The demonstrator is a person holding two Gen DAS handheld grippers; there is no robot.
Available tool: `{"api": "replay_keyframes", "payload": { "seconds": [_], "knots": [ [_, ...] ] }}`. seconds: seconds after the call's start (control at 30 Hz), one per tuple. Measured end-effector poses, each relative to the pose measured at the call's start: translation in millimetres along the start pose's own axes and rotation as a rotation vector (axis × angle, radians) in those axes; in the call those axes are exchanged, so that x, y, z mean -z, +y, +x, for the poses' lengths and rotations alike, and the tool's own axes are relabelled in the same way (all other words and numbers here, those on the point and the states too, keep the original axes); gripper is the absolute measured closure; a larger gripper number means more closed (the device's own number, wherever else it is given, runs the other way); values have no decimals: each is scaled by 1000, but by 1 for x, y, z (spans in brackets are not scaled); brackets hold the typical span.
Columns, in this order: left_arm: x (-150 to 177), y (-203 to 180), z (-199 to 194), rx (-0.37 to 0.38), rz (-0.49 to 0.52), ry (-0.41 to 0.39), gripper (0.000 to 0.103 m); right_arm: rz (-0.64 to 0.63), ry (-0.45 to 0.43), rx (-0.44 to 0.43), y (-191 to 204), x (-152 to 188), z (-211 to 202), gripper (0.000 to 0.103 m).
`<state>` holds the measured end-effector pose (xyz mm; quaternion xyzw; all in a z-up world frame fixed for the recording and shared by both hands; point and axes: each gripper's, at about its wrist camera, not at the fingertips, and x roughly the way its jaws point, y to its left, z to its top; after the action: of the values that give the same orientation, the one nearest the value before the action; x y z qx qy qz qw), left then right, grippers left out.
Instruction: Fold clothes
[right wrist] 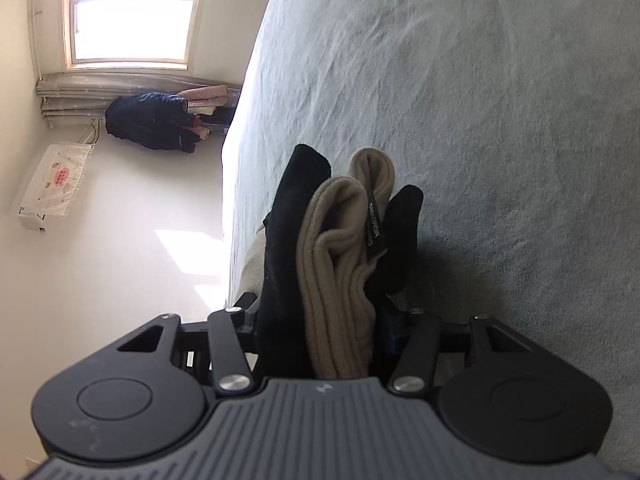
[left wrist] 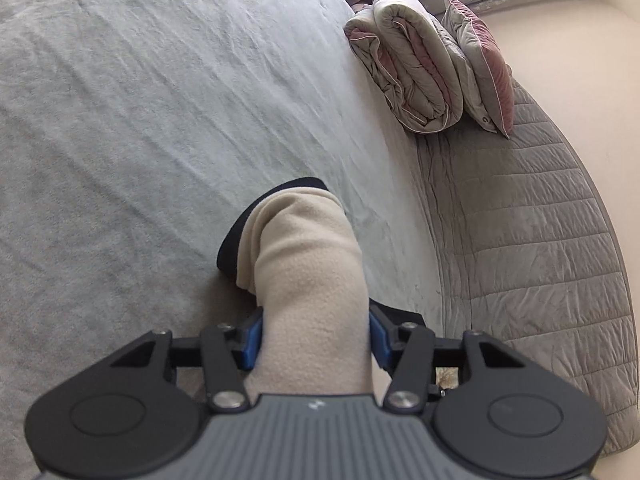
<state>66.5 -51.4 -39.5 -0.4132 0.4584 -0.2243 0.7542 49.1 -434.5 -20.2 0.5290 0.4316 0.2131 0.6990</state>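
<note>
A pale grey-blue bed sheet (left wrist: 180,100) covers the bed, and along one edge lies a grey quilted cover (left wrist: 532,248), on which a rolled duvet (left wrist: 412,68) and a grey-and-pink pillow (left wrist: 484,64) lean together. Beyond the bed's far edge, dark and pink clothes (right wrist: 160,120) hang below a bright window (right wrist: 132,16) with bunched curtains (right wrist: 80,88), and a white box (right wrist: 48,184) sits against the wall.

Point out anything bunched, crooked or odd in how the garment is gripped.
The right gripper clamps a thick wad of black-and-beige garment, several folds bunched together. The left gripper holds a smoother beige part. Nothing looks damaged.
</note>
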Motion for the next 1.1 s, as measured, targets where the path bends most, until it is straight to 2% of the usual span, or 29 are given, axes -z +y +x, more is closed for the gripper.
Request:
{"api": "replay_keyframes", "payload": {
  "seconds": [0.17,0.37,0.73,0.83,1.0,1.1],
  "knots": [
    [-19,-23,37,0,8,8,51,-36,-47,10,7,-31,-6,48],
    [-45,-52,101,-15,61,2,51,-112,-132,53,10,-70,-4,48],
    [-93,-99,219,85,110,-20,51,-253,-353,86,6,-131,3,48],
    [-101,-111,245,116,128,-42,51,-263,-406,75,-6,-147,-6,48],
    [-104,-105,278,165,107,-85,51,-278,-463,52,-30,-173,-8,48],
    [-96,-86,295,153,107,-118,51,-288,-496,74,-49,-181,1,48]
  ]
}}
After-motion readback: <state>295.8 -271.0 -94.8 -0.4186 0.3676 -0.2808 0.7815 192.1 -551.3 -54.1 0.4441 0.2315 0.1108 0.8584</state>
